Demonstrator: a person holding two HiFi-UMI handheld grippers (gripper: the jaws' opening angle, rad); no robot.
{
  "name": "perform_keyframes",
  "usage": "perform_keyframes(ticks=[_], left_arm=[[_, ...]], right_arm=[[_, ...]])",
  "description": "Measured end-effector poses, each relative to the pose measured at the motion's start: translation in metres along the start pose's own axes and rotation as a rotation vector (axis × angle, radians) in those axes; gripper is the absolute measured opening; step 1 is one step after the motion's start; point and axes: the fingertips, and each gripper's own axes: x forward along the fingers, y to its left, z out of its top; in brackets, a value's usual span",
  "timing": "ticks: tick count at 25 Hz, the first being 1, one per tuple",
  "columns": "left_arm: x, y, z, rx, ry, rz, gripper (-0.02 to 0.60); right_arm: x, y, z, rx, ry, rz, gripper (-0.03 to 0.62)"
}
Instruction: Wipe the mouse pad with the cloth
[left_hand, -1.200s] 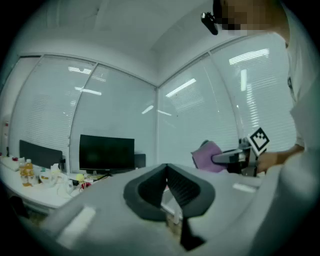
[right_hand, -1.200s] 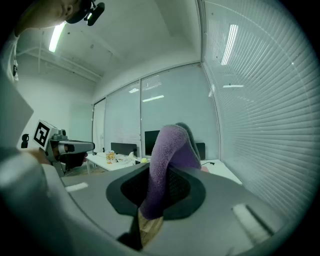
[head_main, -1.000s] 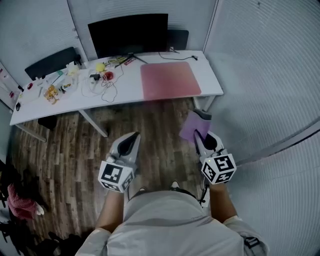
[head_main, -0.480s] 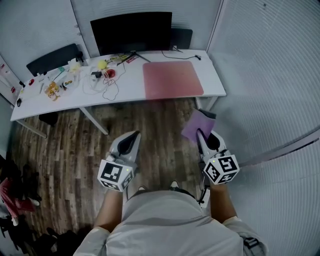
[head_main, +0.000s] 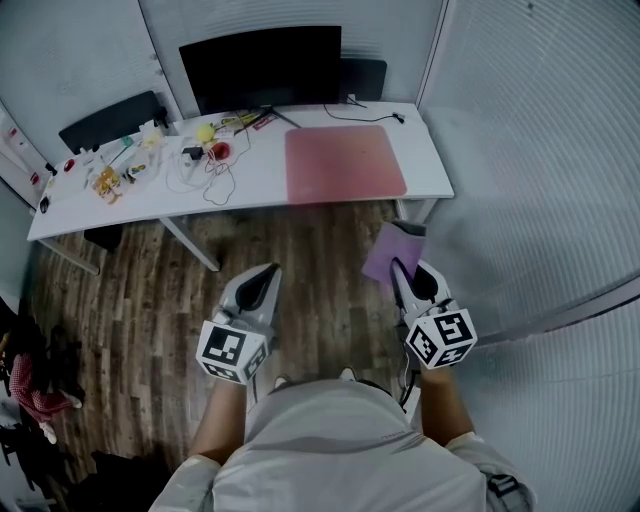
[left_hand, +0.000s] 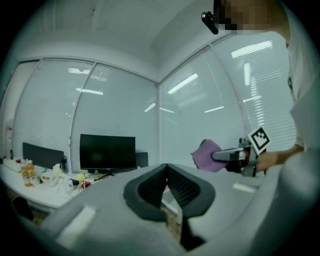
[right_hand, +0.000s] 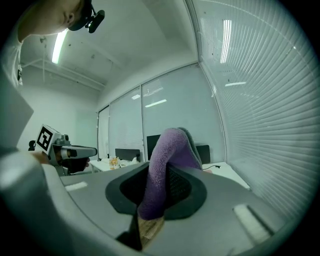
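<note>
The pink mouse pad (head_main: 344, 161) lies on the right part of the white desk (head_main: 255, 185), well ahead of both grippers. A purple cloth (head_main: 391, 250) (right_hand: 167, 165) (left_hand: 207, 155) sticks up from my right gripper (head_main: 398, 266) (right_hand: 161, 187), whose jaws are shut on it, held in the air over the wooden floor short of the desk. My left gripper (head_main: 266, 274) (left_hand: 167, 182) hangs beside it at the same height, jaws shut with nothing between them.
A black monitor (head_main: 261, 65) stands at the back of the desk. Cables and small items (head_main: 200, 150) clutter the desk's left half, with bottles (head_main: 105, 180) further left. Black chairs (head_main: 108, 118) sit behind. A blind-covered glass wall (head_main: 540, 180) runs along the right.
Both grippers hold almost the same pose; the view has shifted slightly and the right gripper with the cloth sits a little nearer the desk than a second ago.
</note>
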Motion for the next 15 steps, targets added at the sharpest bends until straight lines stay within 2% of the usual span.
perform_keyframes(ticks=[9,15], left_arm=[[0.042,-0.034,-0.002,0.01,0.013,0.044,0.003],[0.061,-0.029,-0.012,0.0,0.046,0.06,0.003]], right_arm=[[-0.004,-0.062,0.005,0.025,-0.057,0.034,0.052],[0.013,-0.084,-0.008,0.048,-0.043,0.044,0.052]])
